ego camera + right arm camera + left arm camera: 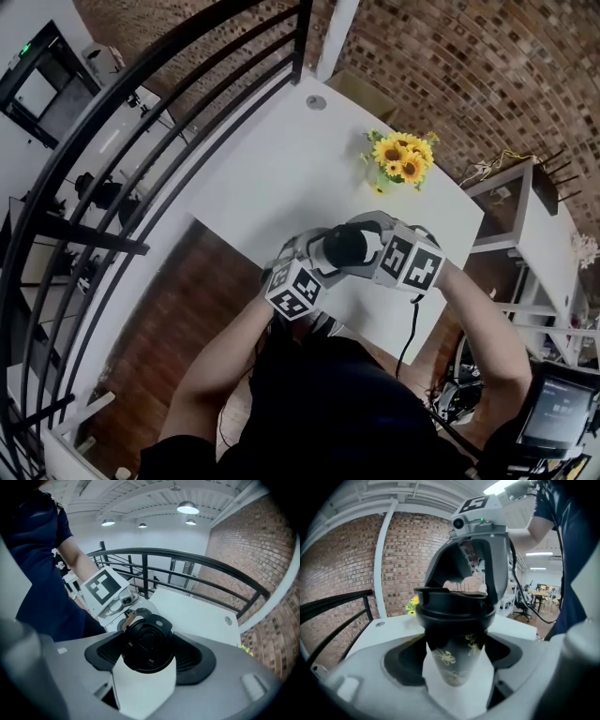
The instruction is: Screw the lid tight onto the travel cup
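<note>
A black travel cup (452, 660) with pale flower prints is held up over the near edge of the white table (281, 178). Its black lid (147, 644) sits on top. My left gripper (452, 656) comes in from the side, its pads against the cup's body just under the lid. My right gripper (147, 651) reaches down from above and is shut on the lid's rim. In the head view both grippers meet round the lid (344, 246), left gripper (319, 258) at the lower left, right gripper (364, 244) at the right.
A small vase of sunflowers (401, 161) stands on the table's far right. A small round fitting (316, 102) sits in the tabletop at its far end. A black railing (141, 122) runs along the left, and a white shelf unit (525, 216) stands at the right.
</note>
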`<state>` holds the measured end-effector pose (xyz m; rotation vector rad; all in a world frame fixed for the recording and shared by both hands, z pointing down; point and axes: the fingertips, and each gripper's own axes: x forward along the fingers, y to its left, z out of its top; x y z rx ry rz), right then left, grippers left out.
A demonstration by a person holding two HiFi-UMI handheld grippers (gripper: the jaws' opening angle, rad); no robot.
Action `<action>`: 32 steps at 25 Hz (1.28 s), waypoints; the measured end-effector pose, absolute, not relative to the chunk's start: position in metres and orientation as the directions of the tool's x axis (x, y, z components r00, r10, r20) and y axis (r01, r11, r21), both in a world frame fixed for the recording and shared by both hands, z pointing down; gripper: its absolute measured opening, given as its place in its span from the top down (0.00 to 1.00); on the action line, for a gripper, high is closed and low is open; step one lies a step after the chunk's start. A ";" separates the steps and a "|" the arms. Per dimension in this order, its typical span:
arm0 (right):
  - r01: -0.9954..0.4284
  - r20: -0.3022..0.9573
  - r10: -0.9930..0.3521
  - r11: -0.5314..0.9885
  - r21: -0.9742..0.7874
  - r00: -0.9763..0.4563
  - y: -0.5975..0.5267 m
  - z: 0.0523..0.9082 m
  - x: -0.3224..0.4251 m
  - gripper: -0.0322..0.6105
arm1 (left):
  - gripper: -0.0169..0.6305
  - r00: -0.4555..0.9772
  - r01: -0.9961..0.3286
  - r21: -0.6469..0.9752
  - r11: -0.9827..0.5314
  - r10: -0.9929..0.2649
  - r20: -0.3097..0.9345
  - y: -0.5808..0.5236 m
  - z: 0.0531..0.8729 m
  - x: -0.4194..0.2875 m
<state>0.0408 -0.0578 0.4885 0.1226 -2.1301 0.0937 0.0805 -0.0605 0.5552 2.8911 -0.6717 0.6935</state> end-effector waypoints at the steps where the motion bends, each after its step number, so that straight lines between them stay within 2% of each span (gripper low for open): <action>1: -0.197 0.841 -0.094 0.980 -0.015 -0.533 -0.059 0.488 0.042 0.43 | 0.38 0.793 -0.457 -0.010 -0.889 -0.413 0.449 -0.060 0.555 0.081; 6: -0.636 0.813 -0.346 0.771 -0.039 -0.469 -0.068 0.486 0.047 0.43 | 0.38 0.728 -0.582 -0.001 -0.813 -0.521 0.445 -0.060 0.555 0.080; 10: -0.797 0.761 -0.493 0.601 -0.053 -0.422 -0.073 0.491 0.058 0.42 | 0.38 0.628 -0.720 0.036 -0.693 -0.628 0.459 -0.064 0.559 0.079; 12: -0.805 0.742 -0.516 0.591 -0.054 -0.429 -0.073 0.492 0.060 0.42 | 0.38 0.610 -0.740 0.045 -0.671 -0.642 0.464 -0.064 0.562 0.080; 15: -0.724 0.734 -0.462 0.688 -0.057 -0.498 -0.073 0.489 0.055 0.42 | 0.33 0.693 -0.642 0.036 -0.765 -0.561 0.453 -0.058 0.563 0.079; 20: -0.354 0.776 -0.155 0.931 -0.093 -0.611 -0.065 0.492 0.057 0.42 | 0.32 0.788 -0.394 -0.047 -0.918 -0.364 0.496 -0.060 0.560 0.080; 21: -0.284 0.787 -0.106 0.955 -0.090 -0.608 -0.062 0.493 0.057 0.38 | 0.33 0.795 -0.366 -0.048 -0.929 -0.339 0.503 -0.060 0.560 0.084; 22: -0.226 0.799 -0.073 0.971 -0.080 -0.597 -0.060 0.494 0.057 0.33 | 0.33 0.797 -0.356 -0.049 -0.933 -0.330 0.506 -0.061 0.560 0.086; 25: -0.147 0.830 -0.067 0.989 -0.018 -0.554 -0.063 0.498 0.056 0.33 | 0.37 0.787 -0.405 -0.035 -0.914 -0.368 0.496 -0.068 0.559 0.087; 26: -0.151 0.830 -0.086 0.988 0.002 -0.552 -0.066 0.498 0.055 0.36 | 0.38 0.781 -0.432 -0.024 -0.902 -0.387 0.490 -0.069 0.559 0.086; 28: -0.218 0.811 -0.145 0.976 0.022 -0.567 -0.067 0.496 0.054 0.36 | 0.38 0.767 -0.483 -0.010 -0.876 -0.429 0.477 -0.069 0.559 0.086; 30: -0.375 0.776 -0.259 0.926 0.031 -0.575 -0.069 0.494 0.054 0.37 | 0.38 0.748 -0.534 -0.009 -0.846 -0.477 0.461 -0.069 0.558 0.086; 32: -0.582 0.739 -0.415 0.812 0.037 -0.531 -0.070 0.493 0.057 0.37 | 0.39 0.720 -0.583 -0.019 -0.812 -0.527 0.452 -0.068 0.558 0.086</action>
